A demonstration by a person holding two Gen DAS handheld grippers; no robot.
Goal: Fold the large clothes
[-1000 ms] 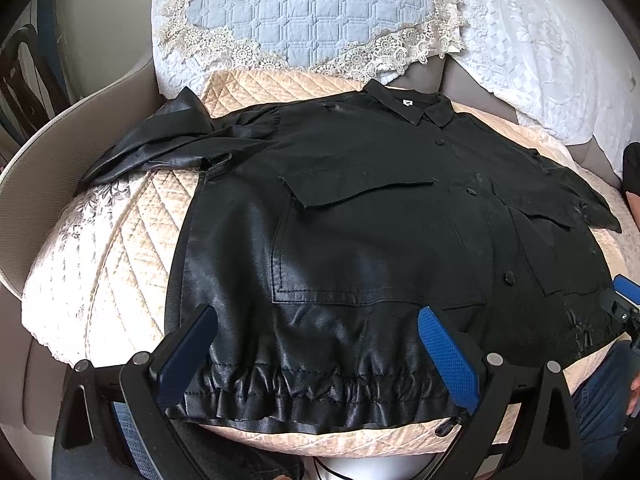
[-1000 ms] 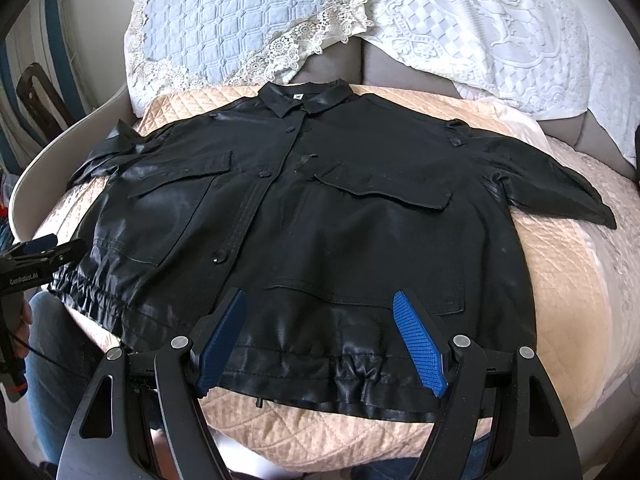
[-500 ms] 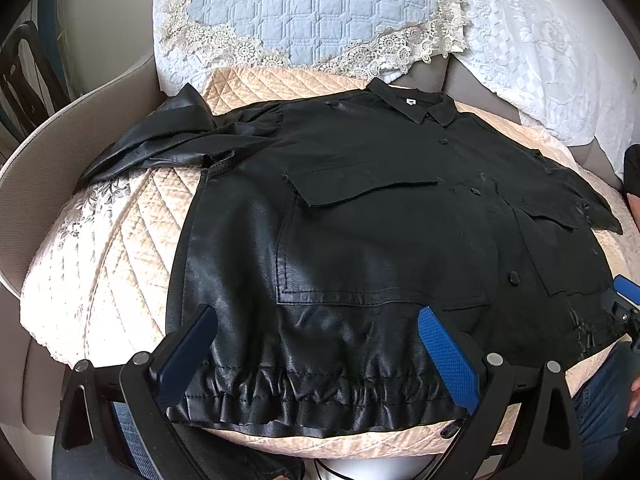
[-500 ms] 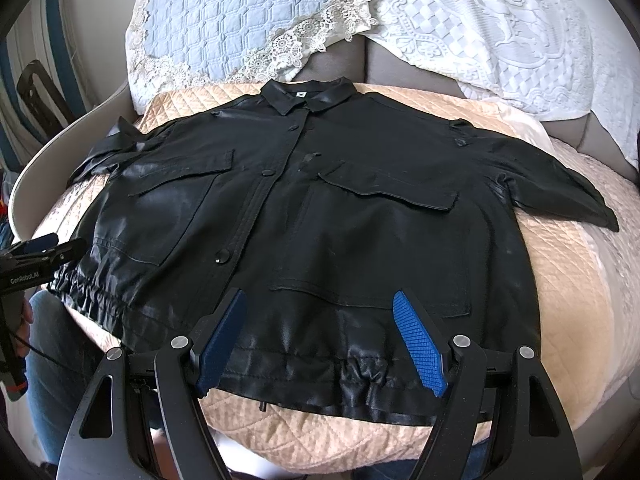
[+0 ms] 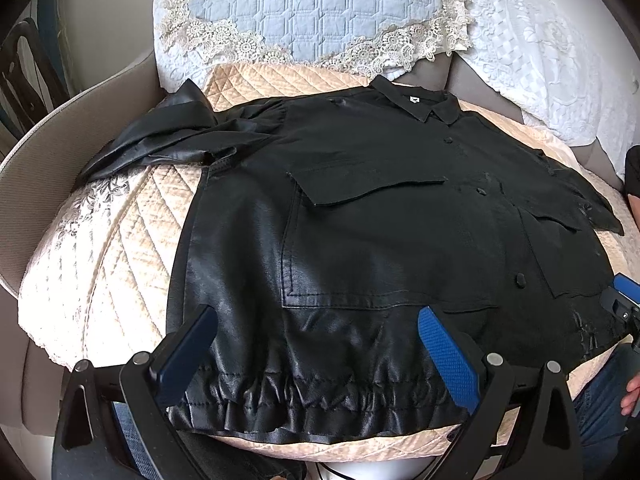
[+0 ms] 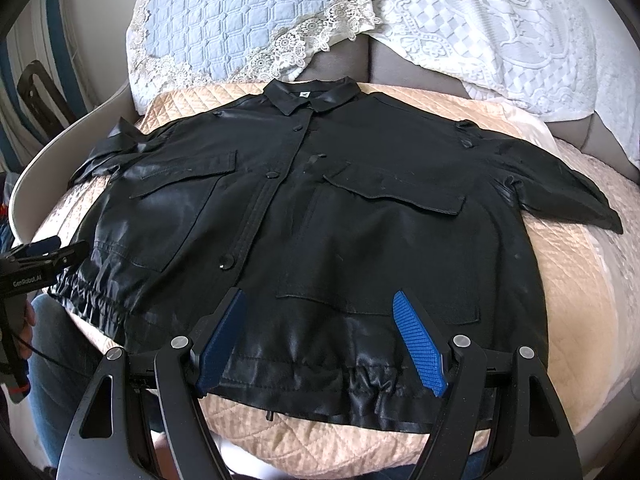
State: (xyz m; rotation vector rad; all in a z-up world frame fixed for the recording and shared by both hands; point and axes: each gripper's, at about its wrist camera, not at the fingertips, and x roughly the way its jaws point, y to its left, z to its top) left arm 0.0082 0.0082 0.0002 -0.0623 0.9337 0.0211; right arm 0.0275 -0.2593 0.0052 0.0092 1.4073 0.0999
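Black jacket (image 5: 360, 248) lies flat beyond both spread grippers (image 5: 316, 344).

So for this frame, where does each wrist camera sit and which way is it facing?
Left wrist: on the left gripper, jaws open, over the black jacket's left hem, facing the collar; a hand shows at the right edge.
Right wrist: on the right gripper, jaws open, over the right hem; the left gripper shows at the left edge.
Shared: jacket, beige quilted cover, blue pillow.
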